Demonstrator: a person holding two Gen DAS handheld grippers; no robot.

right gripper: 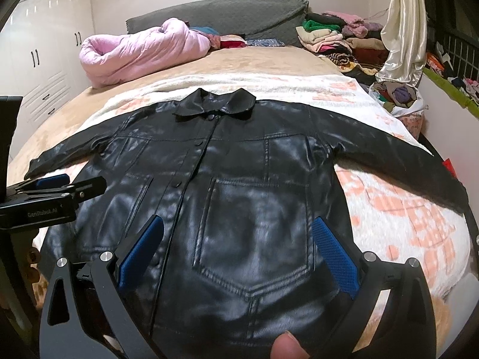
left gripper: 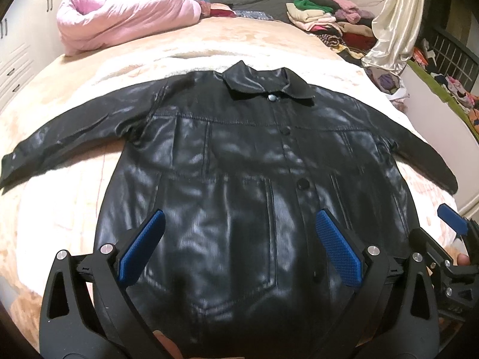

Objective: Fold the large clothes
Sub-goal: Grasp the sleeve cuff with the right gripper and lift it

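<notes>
- Left wrist view is showing a black leather jacket [left gripper: 239,161] lying front-up on the blanket-covered bed [left gripper: 74,104], buttoned, collar pointing toward the headboard, both sleeves spread out sideways; this layout looks like preparation for folding.
- Left gripper [left gripper: 239,248] is hovering over the jacket's lower front with its blue pads [left gripper: 140,248] spread wide, gripping nothing.
- Right gripper [right gripper: 238,249] is doing likewise over the pocket [right gripper: 257,227] on the other half, fingers wide apart and empty.
- Both tools are sitting side by side near the hem, aimed forward along the garment; a fingertip [right gripper: 284,345] is showing at the bottom edge of the right wrist view.
- Judgement: no fold is made yet; a sleeve probably gets folded in first.
- Pink quilt [left gripper: 119,21] and stacked clothes [left gripper: 329,21] are lying well apart, by the headboard.
</notes>
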